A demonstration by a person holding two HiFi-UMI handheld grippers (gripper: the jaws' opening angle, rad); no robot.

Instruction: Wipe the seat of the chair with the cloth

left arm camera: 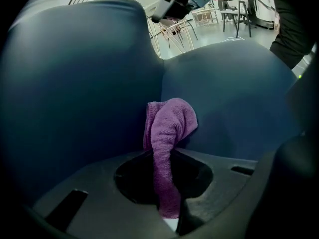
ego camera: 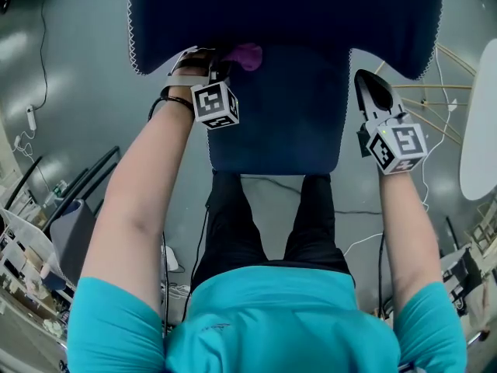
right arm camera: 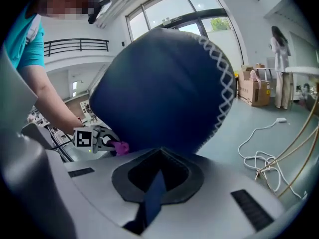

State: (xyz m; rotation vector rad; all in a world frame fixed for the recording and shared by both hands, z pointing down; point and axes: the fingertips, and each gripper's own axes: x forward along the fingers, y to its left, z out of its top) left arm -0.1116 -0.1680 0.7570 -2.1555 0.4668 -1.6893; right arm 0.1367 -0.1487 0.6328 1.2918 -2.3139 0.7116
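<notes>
A dark blue padded chair fills the top of the head view, its seat (ego camera: 287, 123) below a broad backrest (ego camera: 287, 6). My left gripper (ego camera: 224, 67) is at the seat's back left corner, shut on a purple cloth (ego camera: 248, 55). In the left gripper view the cloth (left arm camera: 167, 133) runs up from the jaws and bunches against the crease of the blue padding (left arm camera: 234, 93). My right gripper (ego camera: 371, 88) is at the chair's right side, under the stitched backrest edge. Its own view shows a strip of blue chair edge (right arm camera: 154, 193) pinched between shut jaws, with the cloth (right arm camera: 120, 147) and left gripper (right arm camera: 102, 139) beyond.
A white round table (ego camera: 477, 130) and a wooden-legged frame (ego camera: 443, 92) stand to the right. Black chairs (ego camera: 78, 200) crowd the left. Cables (ego camera: 349, 208) lie on the grey floor; a white cable (right arm camera: 259, 153) coils nearby. A person (right arm camera: 279, 59) and cardboard boxes (right arm camera: 254, 91) are far off.
</notes>
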